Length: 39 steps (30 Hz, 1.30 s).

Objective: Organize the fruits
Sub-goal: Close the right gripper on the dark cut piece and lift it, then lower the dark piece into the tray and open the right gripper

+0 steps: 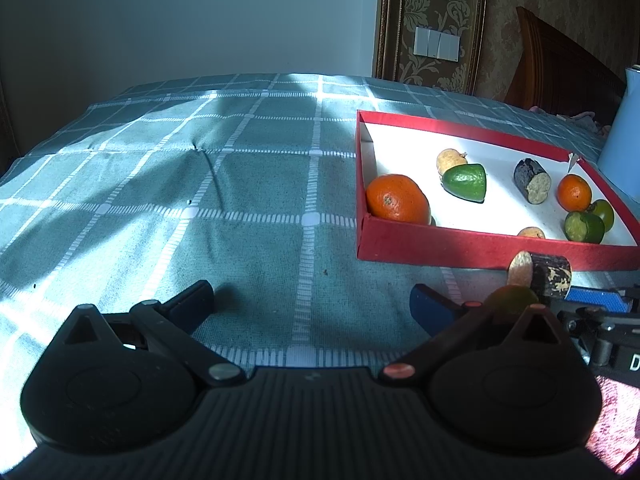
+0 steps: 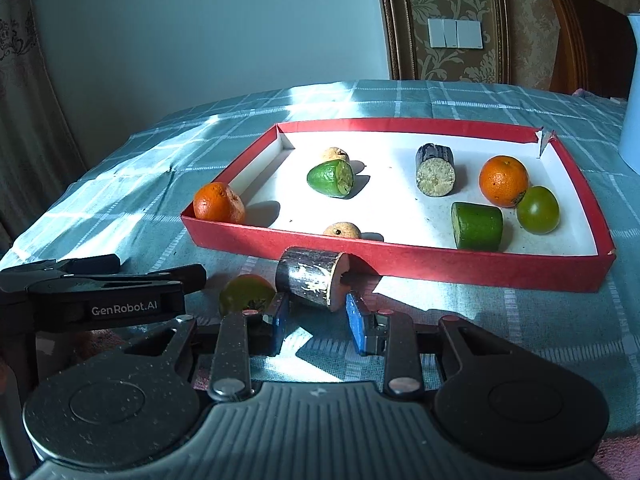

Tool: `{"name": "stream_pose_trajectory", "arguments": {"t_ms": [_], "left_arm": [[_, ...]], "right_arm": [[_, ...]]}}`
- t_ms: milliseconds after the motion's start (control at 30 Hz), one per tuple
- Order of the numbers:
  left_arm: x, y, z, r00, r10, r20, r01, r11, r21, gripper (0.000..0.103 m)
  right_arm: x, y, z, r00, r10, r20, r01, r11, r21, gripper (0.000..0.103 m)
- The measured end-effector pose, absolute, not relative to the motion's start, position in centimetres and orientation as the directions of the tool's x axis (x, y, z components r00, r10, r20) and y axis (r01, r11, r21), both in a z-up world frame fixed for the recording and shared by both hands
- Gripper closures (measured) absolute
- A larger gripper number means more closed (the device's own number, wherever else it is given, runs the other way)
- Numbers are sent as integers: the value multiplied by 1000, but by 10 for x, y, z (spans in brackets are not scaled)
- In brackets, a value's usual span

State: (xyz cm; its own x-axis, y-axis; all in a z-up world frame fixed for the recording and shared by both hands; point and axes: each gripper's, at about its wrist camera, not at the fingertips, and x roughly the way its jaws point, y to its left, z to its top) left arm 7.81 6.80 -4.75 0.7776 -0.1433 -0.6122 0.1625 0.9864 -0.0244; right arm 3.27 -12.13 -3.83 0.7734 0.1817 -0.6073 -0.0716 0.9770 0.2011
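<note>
- A worktop (image 2: pixel 120 184) under a teal checked cloth carried everything, sunlight striping its far side.
- The red tray (image 2: pixel 400 264) already held 8 pieces of fruit, including 2 oranges, which suggests it was the collecting point.
- Only the left wrist view showed the left claw (image 1: pixel 316 300), its jaws spread wide and empty over bare cloth, seemingly waiting its turn.
- The right claw (image 2: pixel 316 316) hovered low with its blue pads apart, one to each side of the near end of the dark cut cylinder (image 2: pixel 312 280), not yet pinching it; this looked like the approach for a pick.
- That cylinder lay on the cloth just outside the tray's near wall.
- A small dusky orange-green fruit (image 2: pixel 246 292) sat beside it, clearer from the right wrist; the left view half hid it behind a claw finger.
</note>
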Motion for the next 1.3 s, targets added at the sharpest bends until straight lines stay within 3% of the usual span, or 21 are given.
{"name": "stream_pose_trajectory", "arguments": {"t_ms": [367, 533, 633, 800, 867, 933, 1300], "left_arm": [[77, 70, -47, 779, -151, -608, 162, 986, -37, 0], [77, 72, -47, 780, -160, -605, 162, 985, -51, 0], [77, 73, -47, 783, -145, -605, 147, 988, -47, 0], [77, 76, -47, 785, -154, -600, 143, 988, -67, 0], [76, 76, -47, 785, -155, -599, 143, 987, -69, 0], [76, 76, -46, 785, -156, -599, 143, 987, -69, 0], [76, 76, -46, 785, -153, -600, 143, 988, -66, 0]], "right_arm": [[22, -99, -29, 818, 100, -566, -28, 990, 135, 71], [27, -89, -31, 814, 18, -580, 30, 997, 73, 55], [33, -91, -38, 785, 31, -619, 54, 992, 118, 55], [34, -93, -41, 801, 19, -598, 77, 988, 135, 55], [33, -93, -40, 801, 17, -599, 75, 989, 129, 64], [33, -93, -40, 800, 24, -600, 68, 989, 131, 65], [8, -115, -36, 806, 39, -590, 36, 993, 114, 66]]}}
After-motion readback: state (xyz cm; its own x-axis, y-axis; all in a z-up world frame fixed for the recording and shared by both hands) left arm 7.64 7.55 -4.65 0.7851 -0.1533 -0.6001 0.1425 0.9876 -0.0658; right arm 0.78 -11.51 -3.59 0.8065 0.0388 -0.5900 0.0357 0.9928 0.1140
